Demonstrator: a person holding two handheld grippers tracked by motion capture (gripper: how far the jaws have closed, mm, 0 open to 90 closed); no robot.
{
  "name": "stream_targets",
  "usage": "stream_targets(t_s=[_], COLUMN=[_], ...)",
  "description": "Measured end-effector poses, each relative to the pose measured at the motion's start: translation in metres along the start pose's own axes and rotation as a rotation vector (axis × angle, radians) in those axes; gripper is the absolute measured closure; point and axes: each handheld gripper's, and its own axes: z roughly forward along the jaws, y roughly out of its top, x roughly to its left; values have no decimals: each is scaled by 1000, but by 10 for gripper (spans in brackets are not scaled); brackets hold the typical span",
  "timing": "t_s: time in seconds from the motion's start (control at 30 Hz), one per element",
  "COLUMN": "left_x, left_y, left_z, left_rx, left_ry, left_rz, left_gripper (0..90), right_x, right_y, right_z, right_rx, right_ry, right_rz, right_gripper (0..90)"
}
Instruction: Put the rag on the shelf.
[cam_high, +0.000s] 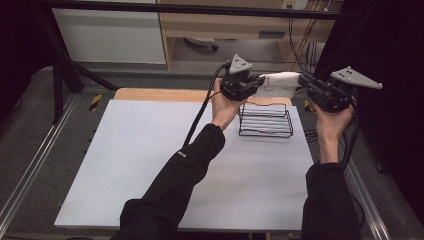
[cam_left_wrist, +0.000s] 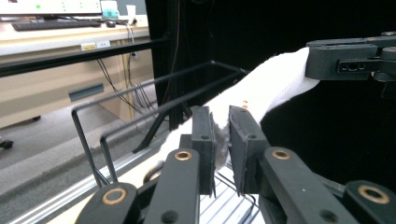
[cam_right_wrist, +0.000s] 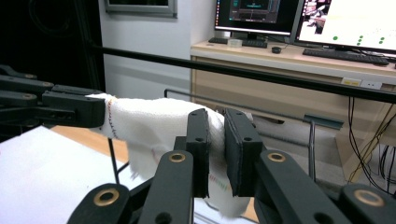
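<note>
- The white table (cam_high: 150, 165) takes up the middle and lower part of the high view, with my two dark-sleeved forearms coming in from the bottom edge.
- A black wire rack (cam_high: 265, 120) stands on the table's far right part, right of centre in the high view; in my left gripper view its wire bars (cam_left_wrist: 140, 100) run across the middle of the frame.
- The white cloth (cam_high: 280, 84) hangs in the air just above the rack, in the upper centre-right of the high view, stretched between my two tools.
- My left hand-held gripper (cam_left_wrist: 222, 140) is clenched on one end of the cloth, the fabric pinched between its two black pads at the centre of its own view.
- My right hand-held gripper (cam_right_wrist: 215, 144) grasps the other end, cloth bunched between its pads and drooping below them at the bottom centre of its view.
</note>
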Motion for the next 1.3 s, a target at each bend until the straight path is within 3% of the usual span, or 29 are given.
stream_targets(t_s=[0.3, 0.43, 0.6, 0.8, 1.0, 1.13, 1.3], left_x=[-5, -4, -1, 0, 0, -3, -5], left_y=[-9, -8, 2, 17, 28, 26, 13], left_z=[-6, -11, -20, -18, 2, 7, 8], left_rx=[49, 79, 65, 44, 92, 121, 164], left_ry=[-11, -36, -36, 0, 41, 15, -3], left_rz=[11, -12, -31, -58, -65, -59, -51], left_gripper=[760, 723, 685, 742, 802, 834, 859], right_x=[5, 4, 4, 3, 4, 3, 2], right_y=[-16, -23, -29, -34, -36, -37, -39], right_z=[-8, -7, -6, -6, -6, -5, -5], right_rx=[42, 51, 54, 57, 52, 55, 60], right_ry=[16, 19, 27, 30, 34, 38, 40], right_rz=[-6, -6, -2, -4, -3, -5, -6], right_gripper=[802, 802, 802, 802, 801, 800, 793])
